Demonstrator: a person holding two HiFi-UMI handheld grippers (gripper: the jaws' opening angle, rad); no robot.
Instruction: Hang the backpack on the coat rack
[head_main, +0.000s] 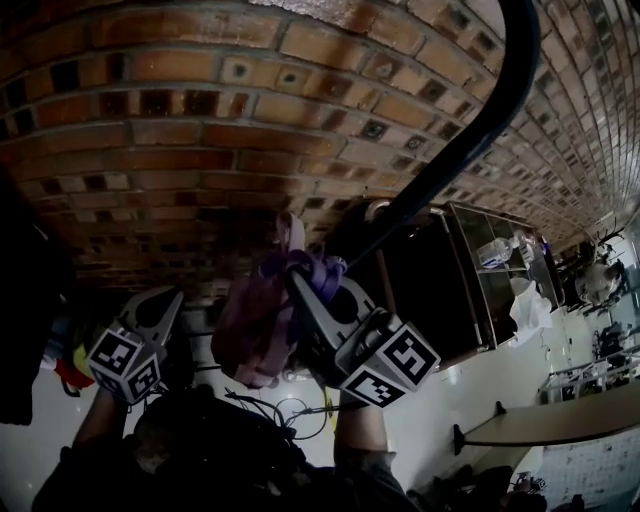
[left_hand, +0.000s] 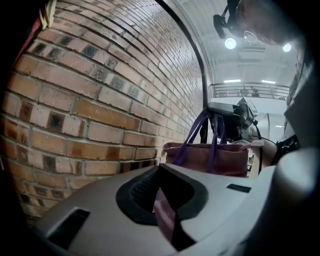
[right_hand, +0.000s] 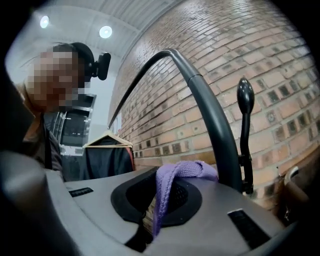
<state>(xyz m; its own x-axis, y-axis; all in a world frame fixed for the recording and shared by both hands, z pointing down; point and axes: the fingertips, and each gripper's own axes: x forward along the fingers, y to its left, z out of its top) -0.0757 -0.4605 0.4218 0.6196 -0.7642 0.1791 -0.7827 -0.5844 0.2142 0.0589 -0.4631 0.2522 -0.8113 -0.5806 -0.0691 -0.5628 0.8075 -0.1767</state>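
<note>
The backpack (head_main: 250, 330) is a maroon-pink bag with purple straps (head_main: 312, 270); it hangs in the air in front of the brick wall. My right gripper (head_main: 300, 292) is shut on a purple strap (right_hand: 172, 185), which drapes over its jaws (right_hand: 161, 182) right beside the coat rack's black curved pole (right_hand: 210, 115). A knobbed peg (right_hand: 244, 95) rises just behind that pole. The pole (head_main: 480, 120) sweeps up to the right in the head view. My left gripper (head_main: 172, 298) is to the left of the bag and apart from it, jaws together (left_hand: 160, 172). It looks at the bag (left_hand: 205, 159) from the side.
The brick wall (head_main: 200, 130) stands close behind everything. A black garment on a wooden hanger (right_hand: 105, 155) hangs further along it. A dark glass-fronted cabinet (head_main: 490, 270) sits to the right of the rack, with a long table (head_main: 560, 420) beyond. Cables (head_main: 290, 410) lie on the floor below.
</note>
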